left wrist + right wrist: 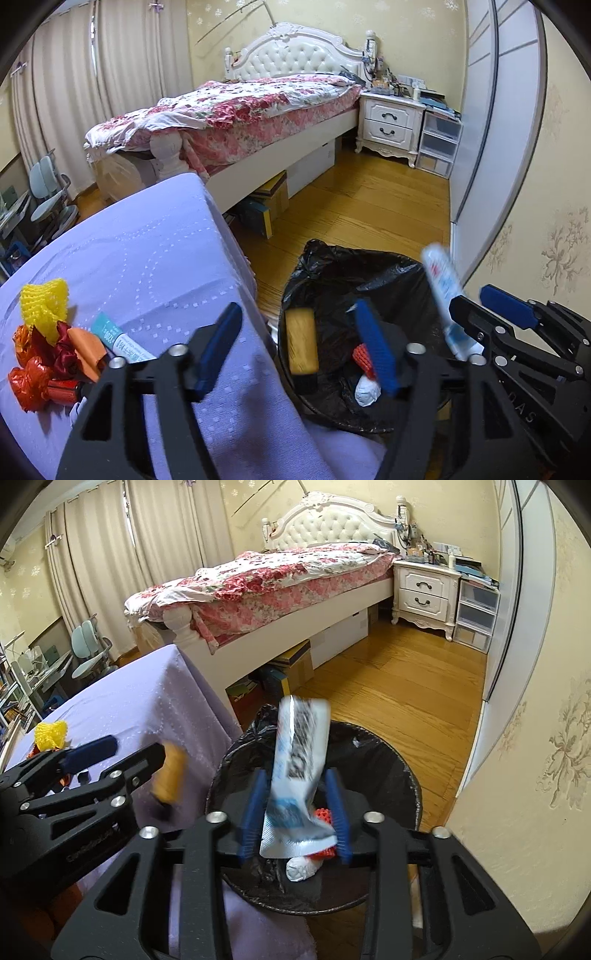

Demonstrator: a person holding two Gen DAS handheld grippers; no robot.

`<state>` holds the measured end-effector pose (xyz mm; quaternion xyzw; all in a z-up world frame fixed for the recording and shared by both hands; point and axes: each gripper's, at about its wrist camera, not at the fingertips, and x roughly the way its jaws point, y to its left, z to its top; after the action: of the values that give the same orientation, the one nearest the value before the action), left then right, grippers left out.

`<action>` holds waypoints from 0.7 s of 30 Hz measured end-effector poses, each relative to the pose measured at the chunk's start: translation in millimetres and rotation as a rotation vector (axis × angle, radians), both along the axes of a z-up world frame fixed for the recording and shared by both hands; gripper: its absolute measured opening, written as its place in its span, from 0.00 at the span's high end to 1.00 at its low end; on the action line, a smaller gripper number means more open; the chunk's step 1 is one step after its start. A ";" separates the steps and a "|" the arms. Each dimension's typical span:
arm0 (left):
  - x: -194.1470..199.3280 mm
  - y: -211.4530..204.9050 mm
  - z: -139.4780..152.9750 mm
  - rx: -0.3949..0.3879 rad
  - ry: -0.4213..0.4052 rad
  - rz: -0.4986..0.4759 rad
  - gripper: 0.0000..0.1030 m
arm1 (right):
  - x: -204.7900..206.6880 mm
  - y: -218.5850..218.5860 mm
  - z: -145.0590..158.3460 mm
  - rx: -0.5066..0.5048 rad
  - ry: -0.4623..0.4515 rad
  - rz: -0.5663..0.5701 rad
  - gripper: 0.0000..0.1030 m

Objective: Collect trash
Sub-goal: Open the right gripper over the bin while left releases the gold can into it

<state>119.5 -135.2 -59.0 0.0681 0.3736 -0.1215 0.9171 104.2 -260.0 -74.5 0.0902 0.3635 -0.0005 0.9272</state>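
A black-lined trash bin (332,273) (384,753) stands on the floor beside a table with a lilac cloth (147,258) (147,701). My left gripper (299,347) is open, and a yellow-and-black sponge block (301,341) (170,775) is in mid-air by the bin's left rim, blurred in the right wrist view. My right gripper (297,812) (491,310) is over the bin with a blurred white-and-blue tube (299,768) (445,291) between its spread fingers. A white wad (367,393) (301,867) and red netting (364,356) (325,818) lie in the bin.
On the cloth at the left lie a yellow foam net (44,306) (50,733), red and orange wrappers (48,365) and a teal-and-white tube (118,341). A bed (240,110), a nightstand (389,120) and wooden floor (369,206) lie beyond.
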 end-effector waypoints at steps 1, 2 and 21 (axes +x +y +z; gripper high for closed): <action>-0.2 2.8 0.2 -0.005 0.004 0.008 0.33 | -0.4 -0.1 -0.3 0.001 -0.002 -0.005 0.55; -0.3 3.4 0.6 -0.005 0.006 0.011 0.32 | -0.2 -0.4 -0.8 -0.001 0.000 -0.010 0.55; -30.2 62.1 18.7 -0.002 -0.046 0.132 0.25 | -15.6 24.8 3.8 0.023 0.012 0.011 0.42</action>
<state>89.2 -73.1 -40.3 0.0450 0.3561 -0.0596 0.9315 88.6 -235.2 -70.7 0.0987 0.3697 0.0083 0.9239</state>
